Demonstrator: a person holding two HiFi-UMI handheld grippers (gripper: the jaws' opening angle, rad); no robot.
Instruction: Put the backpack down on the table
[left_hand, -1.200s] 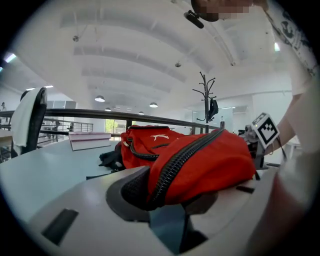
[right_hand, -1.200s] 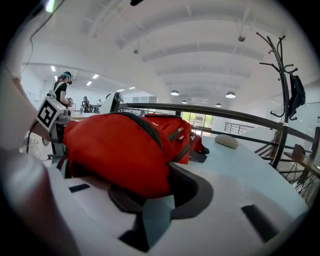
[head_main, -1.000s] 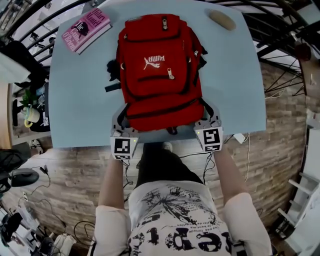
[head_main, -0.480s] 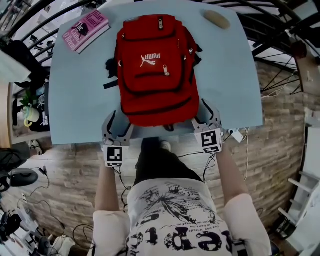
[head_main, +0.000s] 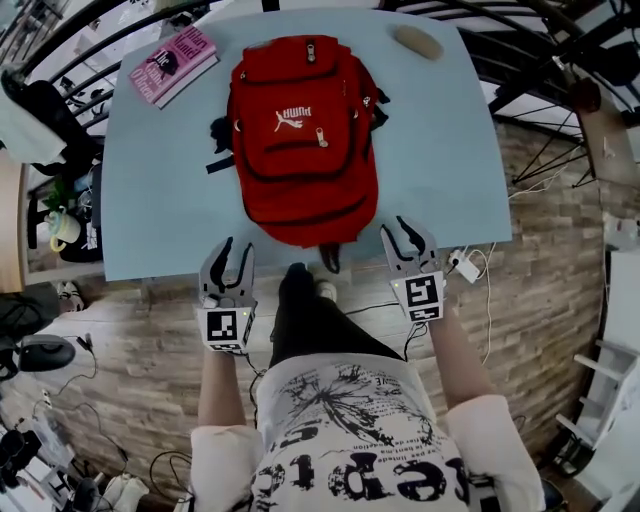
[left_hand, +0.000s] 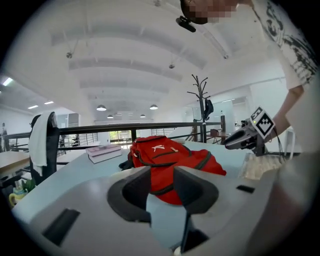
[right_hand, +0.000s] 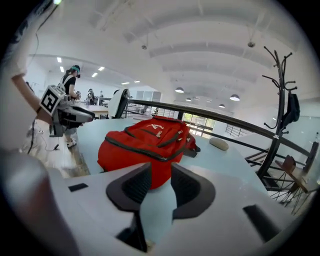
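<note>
The red backpack lies flat on the light blue table, front pockets up, its bottom end near the front edge. My left gripper hovers at the table's front edge, left of the backpack's bottom, apart from it. On the other side my right gripper stands just clear of the bottom right corner. Both sets of jaws are closing and have nothing between them. The left gripper view shows the backpack beyond the empty left gripper. In the right gripper view the backpack lies ahead of the empty right gripper.
A pink book lies at the table's far left corner, a beige oval object at the far right. Black railings run behind the table. A white power strip lies on the floor near the right gripper.
Both grippers let go of the backpack's bottom corners, opened wide, and drew back toward the person past the table's front edge. The backpack stays flat on the table.
</note>
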